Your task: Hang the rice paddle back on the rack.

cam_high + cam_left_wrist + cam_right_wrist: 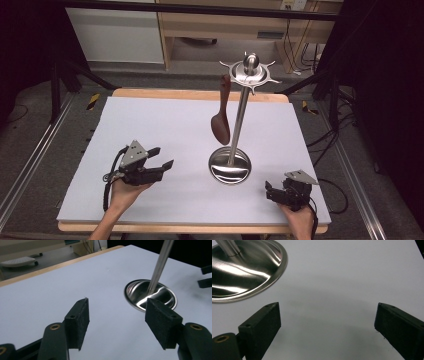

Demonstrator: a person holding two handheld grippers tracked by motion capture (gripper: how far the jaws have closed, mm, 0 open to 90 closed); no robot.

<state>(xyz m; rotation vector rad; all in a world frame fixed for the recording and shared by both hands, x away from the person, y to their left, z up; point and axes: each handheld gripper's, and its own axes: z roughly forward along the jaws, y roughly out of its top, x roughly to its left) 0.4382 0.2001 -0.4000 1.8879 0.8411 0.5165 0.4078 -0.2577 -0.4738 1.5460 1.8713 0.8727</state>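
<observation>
A steel utensil stand rises from a round base in the middle of the white mat. A brown wooden spoon hangs from one hook of the stand's top ring, bowl down. My left gripper rests low at the front left, open, its jaws pointing toward the base and pole. It holds nothing. My right gripper is at the front right, open and empty, just right of the base.
The white mat covers a wooden table with bare room at the left and back. The right gripper's black jaw tips show at the far right of the left gripper view. Shelving and cables lie beyond the table.
</observation>
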